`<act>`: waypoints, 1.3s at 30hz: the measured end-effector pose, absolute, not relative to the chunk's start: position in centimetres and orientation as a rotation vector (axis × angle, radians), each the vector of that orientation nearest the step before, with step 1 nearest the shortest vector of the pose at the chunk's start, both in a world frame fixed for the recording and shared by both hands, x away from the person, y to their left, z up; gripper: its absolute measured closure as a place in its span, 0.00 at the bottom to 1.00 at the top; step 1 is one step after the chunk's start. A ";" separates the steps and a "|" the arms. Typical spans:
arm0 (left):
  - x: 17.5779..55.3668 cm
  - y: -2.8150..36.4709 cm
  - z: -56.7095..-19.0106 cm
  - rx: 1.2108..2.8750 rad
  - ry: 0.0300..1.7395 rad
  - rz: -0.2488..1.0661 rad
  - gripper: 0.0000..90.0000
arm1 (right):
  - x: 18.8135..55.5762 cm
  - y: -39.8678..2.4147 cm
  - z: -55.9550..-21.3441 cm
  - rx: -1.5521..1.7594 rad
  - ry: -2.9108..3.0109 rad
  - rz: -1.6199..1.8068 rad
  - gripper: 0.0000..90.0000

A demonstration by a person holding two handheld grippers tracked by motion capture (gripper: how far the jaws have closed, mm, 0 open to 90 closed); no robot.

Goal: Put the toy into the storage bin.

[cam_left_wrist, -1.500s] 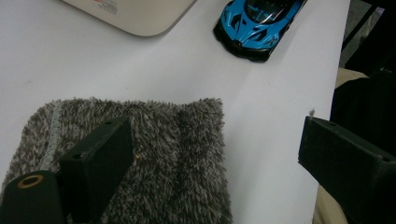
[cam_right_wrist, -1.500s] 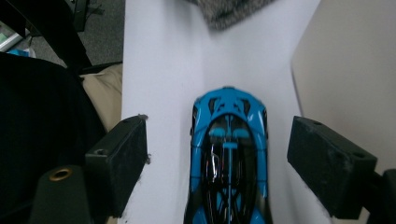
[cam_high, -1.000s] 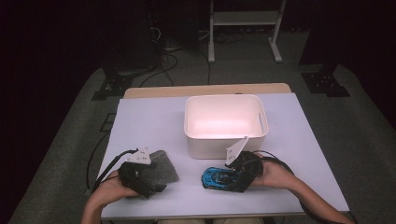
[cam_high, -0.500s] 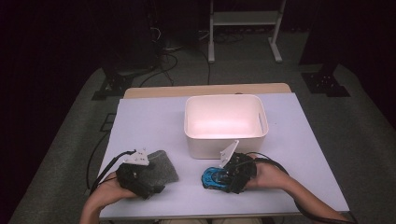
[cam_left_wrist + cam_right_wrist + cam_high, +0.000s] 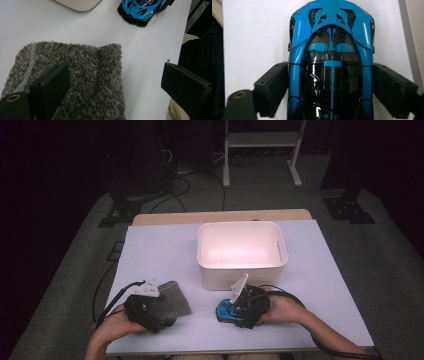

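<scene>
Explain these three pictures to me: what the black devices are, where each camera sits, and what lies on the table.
A person holds hand-held tongs, one in each hand. The high view looks down on the table; the other two cameras ride on the tongs and look along their black jaws. On the table are a white bin, a grey cloth and a blue toy car. The right tongs have their jaws against both sides of the car. The left tongs are open over the cloth, one jaw above it, the other past its edge.
</scene>
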State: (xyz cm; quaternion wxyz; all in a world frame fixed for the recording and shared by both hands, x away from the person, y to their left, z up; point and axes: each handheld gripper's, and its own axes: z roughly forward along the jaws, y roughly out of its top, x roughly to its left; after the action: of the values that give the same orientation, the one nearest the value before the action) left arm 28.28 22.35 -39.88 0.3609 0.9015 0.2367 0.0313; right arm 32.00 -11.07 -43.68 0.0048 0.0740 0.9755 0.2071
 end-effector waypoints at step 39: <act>27.9 23.1 -39.9 2.301 0.635 0.094 0.09 | 31.8 -11.4 -42.4 0.068 3.072 0.634 0.30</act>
State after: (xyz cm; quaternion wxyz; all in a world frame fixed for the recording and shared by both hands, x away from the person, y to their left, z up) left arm 27.85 23.08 -39.88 0.3676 0.8958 0.2472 0.0367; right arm 31.82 -11.38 -42.44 0.0018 0.0217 0.9791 0.2022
